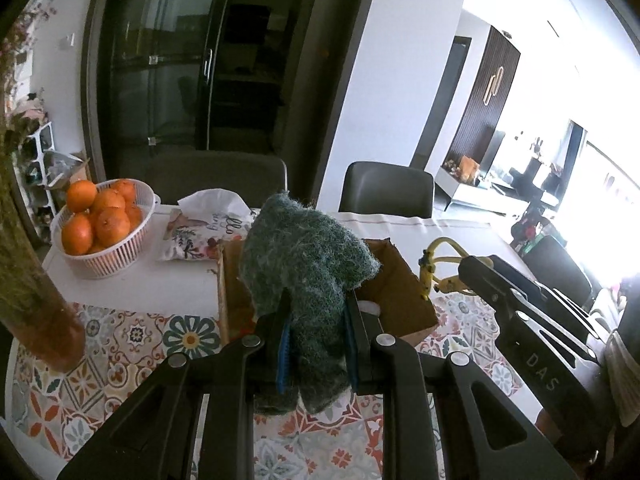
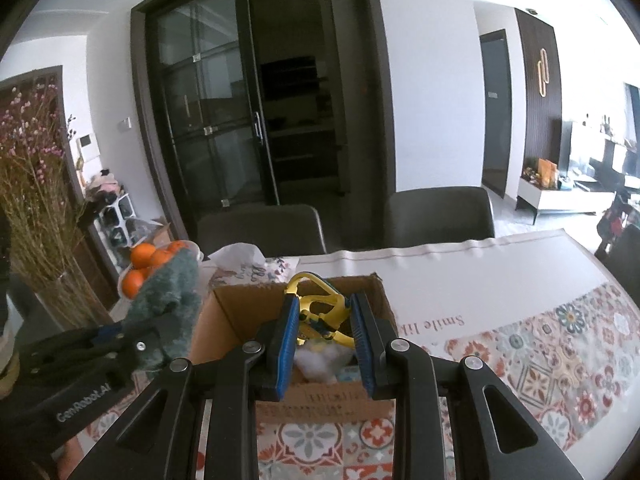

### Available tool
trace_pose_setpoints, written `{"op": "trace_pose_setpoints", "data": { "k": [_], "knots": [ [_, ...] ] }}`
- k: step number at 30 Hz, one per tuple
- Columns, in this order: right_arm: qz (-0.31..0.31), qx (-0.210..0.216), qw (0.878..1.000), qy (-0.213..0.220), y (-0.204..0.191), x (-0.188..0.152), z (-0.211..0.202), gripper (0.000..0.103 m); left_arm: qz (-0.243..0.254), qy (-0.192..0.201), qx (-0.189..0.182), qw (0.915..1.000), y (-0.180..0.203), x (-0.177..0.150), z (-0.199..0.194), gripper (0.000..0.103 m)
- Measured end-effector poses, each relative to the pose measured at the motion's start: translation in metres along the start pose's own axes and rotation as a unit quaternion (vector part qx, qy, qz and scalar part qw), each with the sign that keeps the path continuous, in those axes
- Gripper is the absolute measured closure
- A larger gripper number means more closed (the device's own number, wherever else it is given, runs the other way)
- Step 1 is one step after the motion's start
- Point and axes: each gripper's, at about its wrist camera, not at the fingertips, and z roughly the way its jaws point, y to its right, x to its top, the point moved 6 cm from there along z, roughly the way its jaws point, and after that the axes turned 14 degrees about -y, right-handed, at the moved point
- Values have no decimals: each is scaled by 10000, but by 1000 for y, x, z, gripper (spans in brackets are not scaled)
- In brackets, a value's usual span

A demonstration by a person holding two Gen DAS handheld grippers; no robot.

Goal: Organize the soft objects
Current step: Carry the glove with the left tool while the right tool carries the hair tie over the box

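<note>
Black tongs [image 1: 316, 312] tilt downward, clamping green fuzzy cloth [image 1: 308, 264].

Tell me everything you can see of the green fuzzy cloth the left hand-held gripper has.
The green fuzzy cloth is dark green flecked with grey, coarse and woolly. It is bunched, pinched between the left hand-held gripper's blue pads, its top standing above them and two ends hanging below. It is lifted in front of the open cardboard box.

One cardboard box [image 2: 240, 312], two dark chairs [image 2: 438, 216], one fruit basket [image 1: 116, 256]
</note>
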Motion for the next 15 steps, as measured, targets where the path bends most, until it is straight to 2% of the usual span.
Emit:
{"op": "trace_pose_setpoints", "data": {
  "k": [11,15],
  "knots": [
    [-155,95,9989,-441,0,23,46,75,180,-539,31,9984,-6,26,48,81],
    [-184,81,9973,-706,3,25,68,75,275,-777,233,9963,-10,27,71,81]
  ]
}}
